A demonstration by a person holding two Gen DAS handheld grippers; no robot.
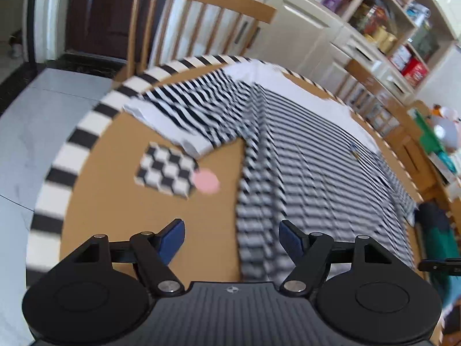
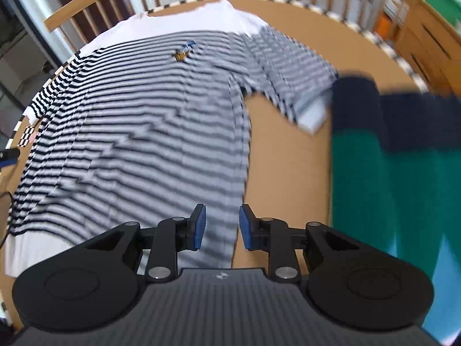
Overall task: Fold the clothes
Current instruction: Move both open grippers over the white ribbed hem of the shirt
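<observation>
Blue rubber pads are seen on both tools, and nothing is held between either pair. The left gripper (image 1: 232,235) is spread wide, with bare tabletop under its left pad and the striped cloth under its right pad. The right gripper (image 2: 222,226) is parted only a little, a narrow gap showing, and the cloth is seen through that gap rather than pinched in it.

Outward from the right gripper, the striped shirt (image 2: 138,109) is laid flat on the round wooden table (image 2: 282,155), its long axis running straight ahead from the pads toward the white collar end at the far rim. Its side edge is lined up almost exactly with the gap between the pads, so the body is spread ahead and to the left, with bare wood to the right. One sleeve (image 2: 291,77) is thrown out ahead and to the right, its cuff resting just beside a green and navy garment (image 2: 389,155).

Outward from the left gripper, the opposite side edge of the shirt is met just ahead, and the other sleeve (image 1: 198,115) is stretched ahead and to the left, past a checkered marker (image 1: 165,170) and a pink dot (image 1: 206,181).

Each sleeve is judged nearer to the gripper on its own side; an inward fold is likely called for next. Both views are motion-blurred, so fine creases cannot be told.
</observation>
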